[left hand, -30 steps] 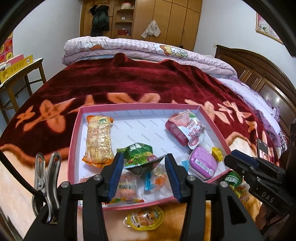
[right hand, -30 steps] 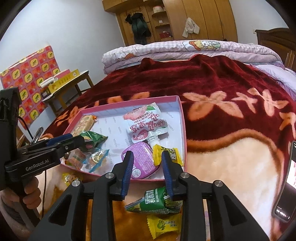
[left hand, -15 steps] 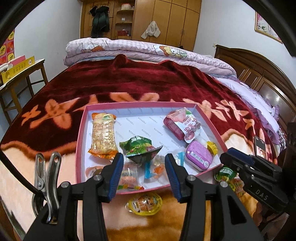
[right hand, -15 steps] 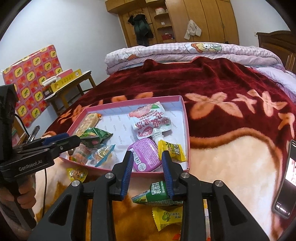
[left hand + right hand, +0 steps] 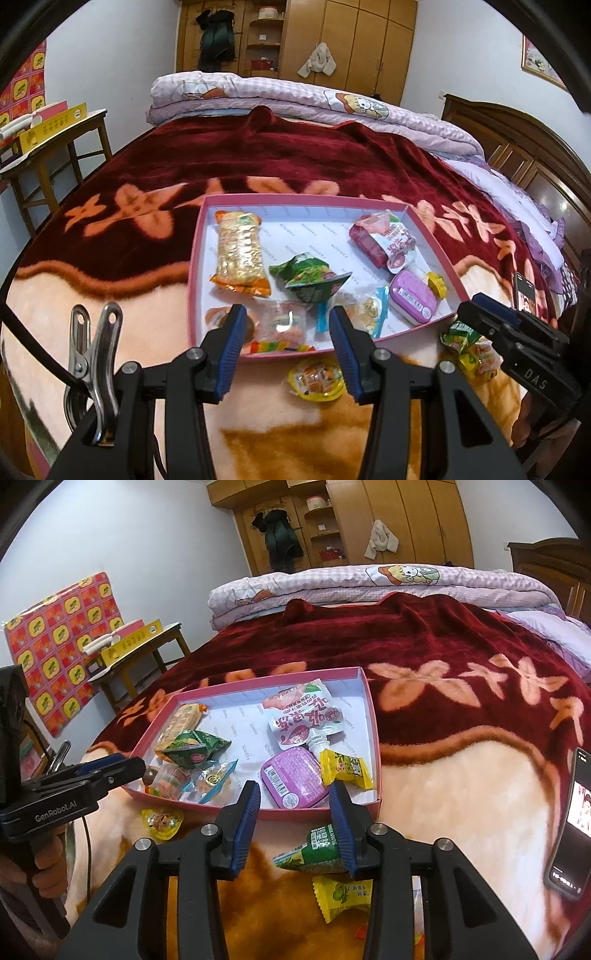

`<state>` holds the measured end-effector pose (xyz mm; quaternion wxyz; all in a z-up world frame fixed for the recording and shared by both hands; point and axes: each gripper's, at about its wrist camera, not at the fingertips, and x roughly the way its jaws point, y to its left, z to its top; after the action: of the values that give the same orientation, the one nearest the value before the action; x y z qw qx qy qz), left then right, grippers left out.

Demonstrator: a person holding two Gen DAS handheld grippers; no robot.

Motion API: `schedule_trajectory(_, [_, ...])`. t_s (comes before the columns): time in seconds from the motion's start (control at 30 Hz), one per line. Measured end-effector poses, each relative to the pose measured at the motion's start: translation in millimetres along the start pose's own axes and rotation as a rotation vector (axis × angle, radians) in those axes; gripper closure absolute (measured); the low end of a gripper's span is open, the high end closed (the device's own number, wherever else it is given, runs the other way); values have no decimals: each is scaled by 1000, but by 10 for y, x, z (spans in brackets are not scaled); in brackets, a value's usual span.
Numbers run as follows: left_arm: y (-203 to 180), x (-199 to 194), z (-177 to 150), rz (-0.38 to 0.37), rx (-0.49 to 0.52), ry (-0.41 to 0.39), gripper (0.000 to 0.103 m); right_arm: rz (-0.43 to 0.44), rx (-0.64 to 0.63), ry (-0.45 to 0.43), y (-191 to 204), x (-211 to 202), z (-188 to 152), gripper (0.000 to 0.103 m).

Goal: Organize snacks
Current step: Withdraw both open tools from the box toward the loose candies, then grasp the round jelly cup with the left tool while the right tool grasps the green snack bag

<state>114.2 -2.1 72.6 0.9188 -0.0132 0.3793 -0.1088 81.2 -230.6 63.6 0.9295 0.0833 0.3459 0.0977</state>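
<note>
A pink tray [image 5: 197, 258] on the bed holds a long orange cracker pack [image 5: 240, 254], a green packet [image 5: 308, 277], a pink pouch [image 5: 384, 240], a purple tub [image 5: 412, 297], a yellow candy [image 5: 345, 770] and clear-wrapped sweets [image 5: 365, 310]. My left gripper [image 5: 286, 339] hangs open and empty over the tray's near edge, above a yellow jelly cup [image 5: 316, 376] on the blanket. My right gripper [image 5: 294, 812] is by the tray's near right corner, jaws opening, nothing pressed between them. A green packet [image 5: 317, 851] lies on the blanket beside its right finger.
Another yellow candy [image 5: 341, 895] lies on the blanket near me. A phone [image 5: 570, 823] rests at the right. A folded quilt [image 5: 369, 583] lies at the far end, and a wooden table [image 5: 147, 650] stands left of the bed.
My left gripper has drawn back from the tray, bringing the jelly cup up between its fingers in the view. The right jaws have spread wider.
</note>
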Motion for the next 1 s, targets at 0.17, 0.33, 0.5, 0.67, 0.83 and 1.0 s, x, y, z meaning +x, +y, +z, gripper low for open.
schedule_trajectory(0.17, [63,-52,-51,9,2,3,54,6,-1,5,62,-32,-37,63])
schedule_trajectory(0.33, [126,-85,-107,27,5,9,54,12,-5,10,124,-51,-58,63])
schedule_trajectory(0.5, [224,-91,-158,42,-9,21,54,18,-6,11,156,-66,-69,63])
schedule_trajectory(0.67, [274,-82,-214,42,-12,36,54,26,-5,21,185,-49,-95,63])
schedule_trajectory(0.83, [246,-47,-261,26,-5,52,54,30,-8,29,196,-37,-109,63])
schedule_trajectory(1.0, [179,-24,-293,-4,3,66,54,33,-7,33,191,-51,-117,63])
